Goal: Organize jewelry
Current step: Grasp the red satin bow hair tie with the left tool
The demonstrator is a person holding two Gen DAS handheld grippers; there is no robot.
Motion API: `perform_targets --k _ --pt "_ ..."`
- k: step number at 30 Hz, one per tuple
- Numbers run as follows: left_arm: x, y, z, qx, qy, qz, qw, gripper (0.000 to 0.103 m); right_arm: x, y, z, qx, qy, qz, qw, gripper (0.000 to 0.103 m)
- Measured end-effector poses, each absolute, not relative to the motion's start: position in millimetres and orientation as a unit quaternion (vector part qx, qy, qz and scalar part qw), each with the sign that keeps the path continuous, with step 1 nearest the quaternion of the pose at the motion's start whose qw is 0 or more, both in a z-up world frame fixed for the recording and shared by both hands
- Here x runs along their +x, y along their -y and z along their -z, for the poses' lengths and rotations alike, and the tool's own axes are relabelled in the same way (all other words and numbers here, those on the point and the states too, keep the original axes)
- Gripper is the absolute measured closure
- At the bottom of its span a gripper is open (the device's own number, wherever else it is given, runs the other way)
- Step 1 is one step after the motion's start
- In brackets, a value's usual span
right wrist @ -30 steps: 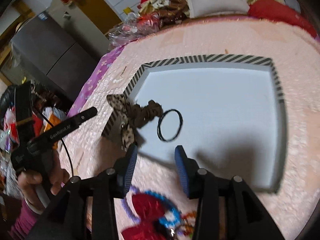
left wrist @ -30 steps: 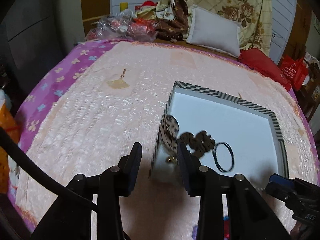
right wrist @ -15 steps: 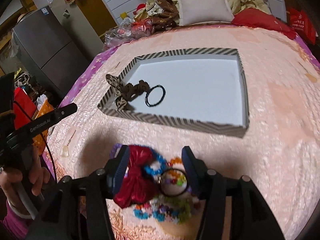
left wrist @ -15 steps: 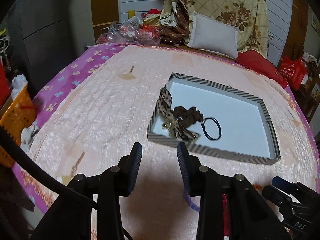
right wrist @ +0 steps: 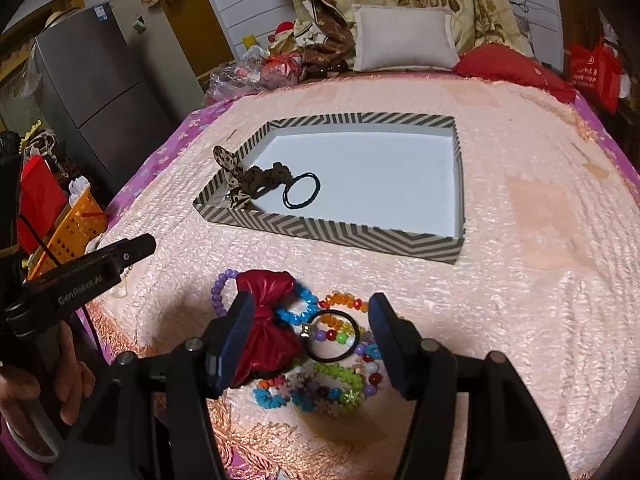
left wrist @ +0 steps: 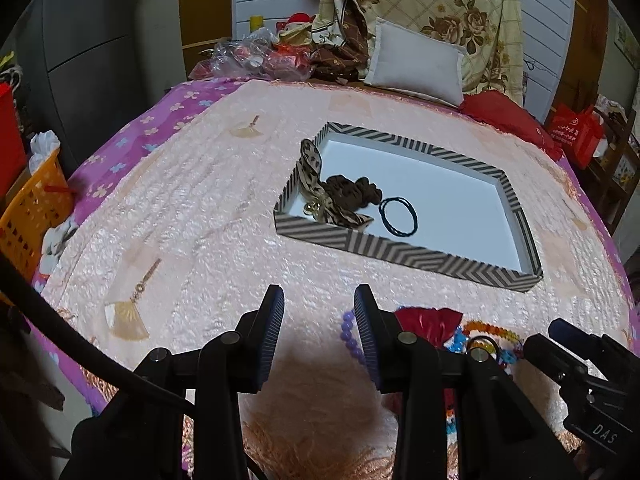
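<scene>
The striped box [right wrist: 352, 236] sits near the middle of the pink bed cover [right wrist: 540, 280], w/ its long side toward the near edge. Inside the box, in its near-left corner, lie three things close together: a leopard-print scarf [left wrist: 316, 184] that hangs partly over the left wall, a brown scrunchie [left wrist: 352, 194] touching it, and a thin black hair tie [left wrist: 398, 216] just beside the scrunchie on the white floor of the box. The rest of the box floor is white.

The pile of jewelry is outside the box, near the front edge of the bed cover. It has a red bow [right wrist: 266, 320], a purple bead bracelet [right wrist: 218, 292], a blue bead bracelet [right wrist: 302, 308], an orange bead bracelet [right wrist: 344, 302], a black ring-shaped hair tie [right wrist: 332, 336] and more coloured beads [right wrist: 320, 392] behind them, nearer the camera.

Right gripper [right wrist: 312, 340] is wide open and low over this pile; the bow and the black ring lie between its two fingers, bow against the left finger [right wrist: 236, 336]. It does not grip anything.

Left gripper [left wrist: 318, 336] is open approx. halfway, holds nothing, and hovers over bare cover to the left of the pile. In right wrist view its black body is seen at the left side, held by the person's hand [right wrist: 44, 384].

Far end of the bed: a white pillow [right wrist: 404, 38] and a red cushion [right wrist: 512, 66].
</scene>
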State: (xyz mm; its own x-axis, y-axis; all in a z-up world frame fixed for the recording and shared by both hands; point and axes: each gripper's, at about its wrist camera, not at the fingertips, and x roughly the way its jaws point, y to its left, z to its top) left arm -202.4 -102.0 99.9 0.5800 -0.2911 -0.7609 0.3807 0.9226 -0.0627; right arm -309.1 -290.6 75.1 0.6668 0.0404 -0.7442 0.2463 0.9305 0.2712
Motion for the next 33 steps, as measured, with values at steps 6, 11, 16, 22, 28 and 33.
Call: perform_targets --k 6,11,16,22,28,33 --pt "-210.2 103.2 -96.1 0.046 -0.429 0.204 0.879 0.082 -317.3 294.6 -76.1 0.177 -0.404 0.059 0.895 0.041" --pt "-209.9 99.6 -87.1 0.005 -0.465 0.245 0.851 0.082 -324.9 303.4 -72.8 0.178 -0.411 0.067 0.892 0.040" --pt "-214.8 104.1 -80.4 -0.017 -0.484 0.271 0.832 0.075 -330.3 310.8 -63.3 0.184 -0.418 0.065 0.887 0.040" --pt "-220.2 120.4 -72.0 -0.011 -0.498 0.280 0.821 0.073 -333.9 317.5 -54.0 0.182 -0.428 0.071 0.883 0.040" --pt "-226.0 137.1 -66.0 0.003 -0.504 0.287 0.814 0.073 -336.0 321.6 -48.0 0.178 -0.436 0.078 0.879 0.040" --pt "-229.3 148.9 -59.2 0.009 -0.510 0.294 0.808 0.073 -337.5 324.7 -44.4 0.184 -0.440 0.076 0.876 0.040"
